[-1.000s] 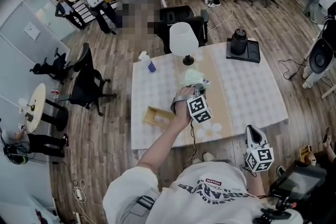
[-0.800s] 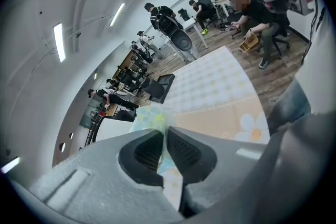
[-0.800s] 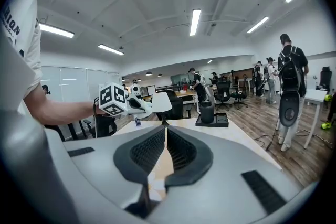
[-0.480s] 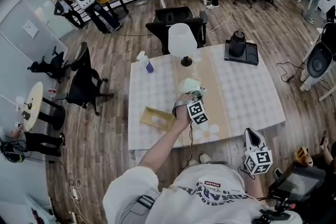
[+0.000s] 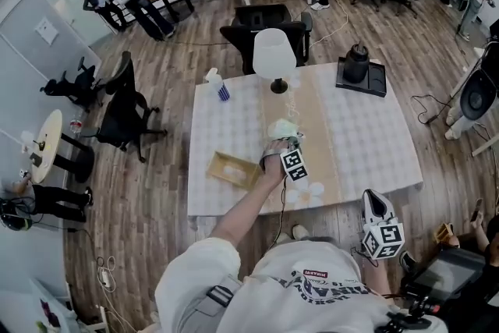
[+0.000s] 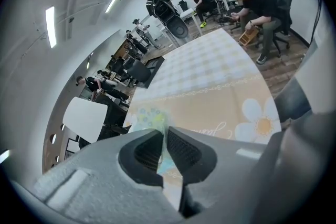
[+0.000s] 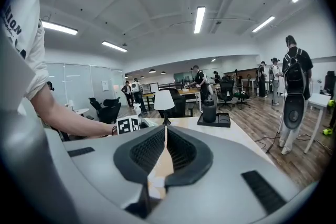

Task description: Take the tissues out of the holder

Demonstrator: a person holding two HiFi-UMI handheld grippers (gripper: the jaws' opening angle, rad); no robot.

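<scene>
The wooden tissue holder (image 5: pixel 232 169) lies on the white tablecloth (image 5: pixel 366 136) near the table's front left, with white tissue showing in its opening. To its right, over the beige runner (image 5: pixel 316 136), my left gripper (image 5: pixel 287 144) is shut on a pale green patterned tissue (image 5: pixel 282 128) that rests bunched on the runner. In the left gripper view a thin fold of that tissue (image 6: pixel 163 139) is pinched between the pads. My right gripper (image 5: pixel 377 207) hangs off the table's front edge by my side, shut with nothing in it (image 7: pixel 165 139).
A white lamp (image 5: pixel 274 58) stands at the table's far middle, a spray bottle (image 5: pixel 218 86) at the far left corner, a black jug on a black tray (image 5: pixel 360 70) at the far right. Black office chairs (image 5: pixel 265 27) stand behind the table. People stand further back.
The left gripper and its tissue have sunk slightly toward the runner, and the tissue looks flatter. The right gripper has barely moved.
</scene>
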